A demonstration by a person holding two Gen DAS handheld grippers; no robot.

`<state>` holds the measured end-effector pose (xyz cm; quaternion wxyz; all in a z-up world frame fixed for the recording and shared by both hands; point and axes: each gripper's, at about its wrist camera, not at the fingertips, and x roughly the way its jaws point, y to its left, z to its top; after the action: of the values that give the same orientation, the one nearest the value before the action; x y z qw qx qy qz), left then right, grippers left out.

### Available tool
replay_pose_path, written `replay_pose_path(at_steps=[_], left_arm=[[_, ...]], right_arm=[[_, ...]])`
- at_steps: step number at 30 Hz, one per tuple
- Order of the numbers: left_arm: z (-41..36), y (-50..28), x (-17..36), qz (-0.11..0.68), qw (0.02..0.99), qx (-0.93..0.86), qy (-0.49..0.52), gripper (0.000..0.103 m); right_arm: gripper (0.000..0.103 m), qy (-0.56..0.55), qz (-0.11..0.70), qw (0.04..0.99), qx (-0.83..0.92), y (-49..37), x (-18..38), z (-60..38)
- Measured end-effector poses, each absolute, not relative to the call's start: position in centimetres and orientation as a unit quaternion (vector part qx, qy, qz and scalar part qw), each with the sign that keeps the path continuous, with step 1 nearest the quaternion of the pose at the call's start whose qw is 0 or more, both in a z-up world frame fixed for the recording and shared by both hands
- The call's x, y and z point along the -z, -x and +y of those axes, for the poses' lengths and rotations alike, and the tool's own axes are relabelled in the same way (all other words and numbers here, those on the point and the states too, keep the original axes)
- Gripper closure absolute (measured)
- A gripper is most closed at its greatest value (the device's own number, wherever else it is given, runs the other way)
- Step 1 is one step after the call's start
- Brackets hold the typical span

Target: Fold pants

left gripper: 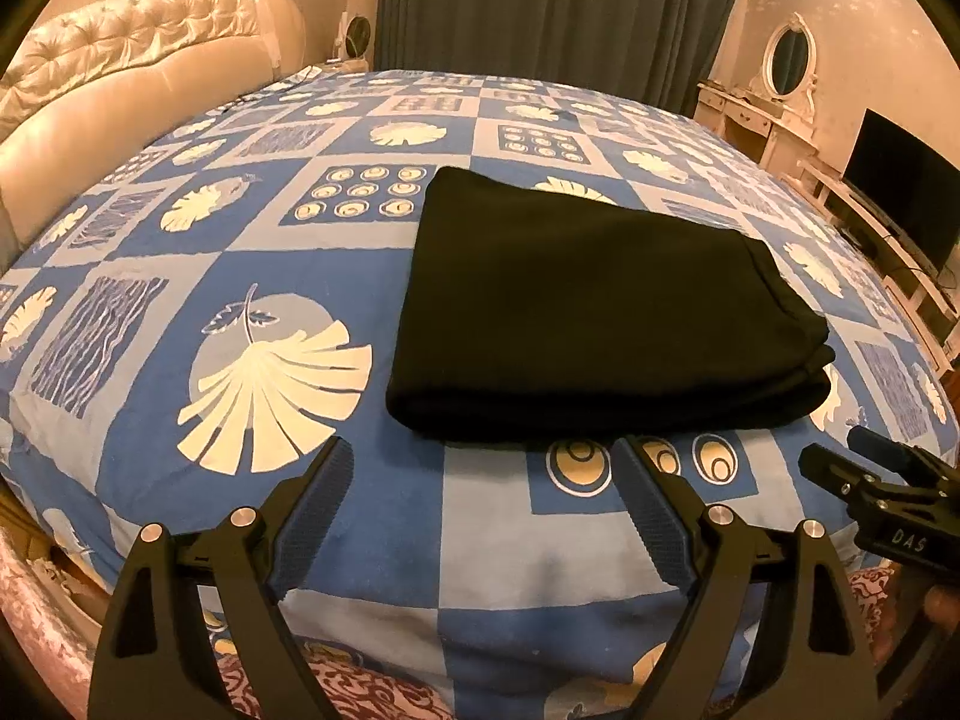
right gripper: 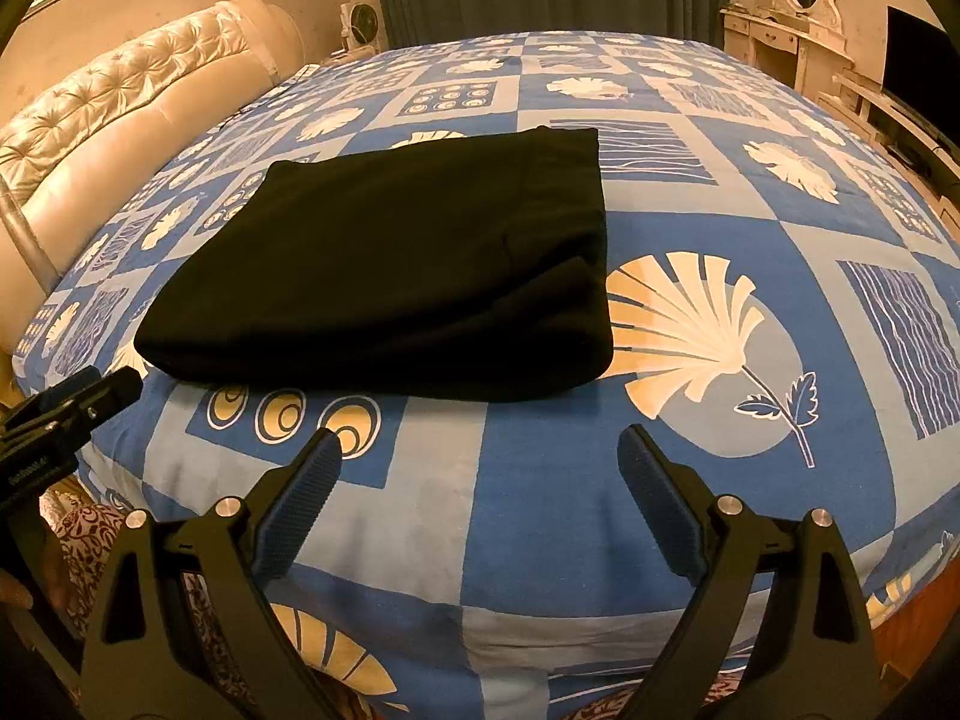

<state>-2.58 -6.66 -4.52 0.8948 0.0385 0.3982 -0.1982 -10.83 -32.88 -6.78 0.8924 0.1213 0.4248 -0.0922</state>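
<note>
Two tools, the left tool (left gripper: pixel 480 468) and the right tool (right gripper: pixel 480 456), hang spread and empty short of the folded black soft-knit pants (left gripper: pixel 594 312), which lie on the blue leaf-patterned bed cover (left gripper: pixel 384 516). Judged light, limp, non-slip; best pinched at the thick near fold.
</note>
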Motion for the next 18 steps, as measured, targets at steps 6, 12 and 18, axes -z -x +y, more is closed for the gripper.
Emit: replay_pose_path(at_steps=[6, 12, 18], left_arm=[[-6.9, 2.8, 3.9, 0.382, 0.903, 0.19, -0.053, 0.016], [-6.8, 3.0, 3.4, 0.374, 0.907, 0.19, -0.049, 0.016], [-7.2, 3.3, 2.8, 0.364, 0.911, 0.18, -0.068, 0.016]], right_arm=[[0.01, -0.125, 0.427, 0.891, 0.092, 10.9, 6.9, -32.8], [0.01, -0.126, 0.431, 0.889, 0.09, 10.9, 7.2, -32.7], [0.01, -0.13, 0.436, 0.886, 0.087, 10.9, 7.4, -32.6]])
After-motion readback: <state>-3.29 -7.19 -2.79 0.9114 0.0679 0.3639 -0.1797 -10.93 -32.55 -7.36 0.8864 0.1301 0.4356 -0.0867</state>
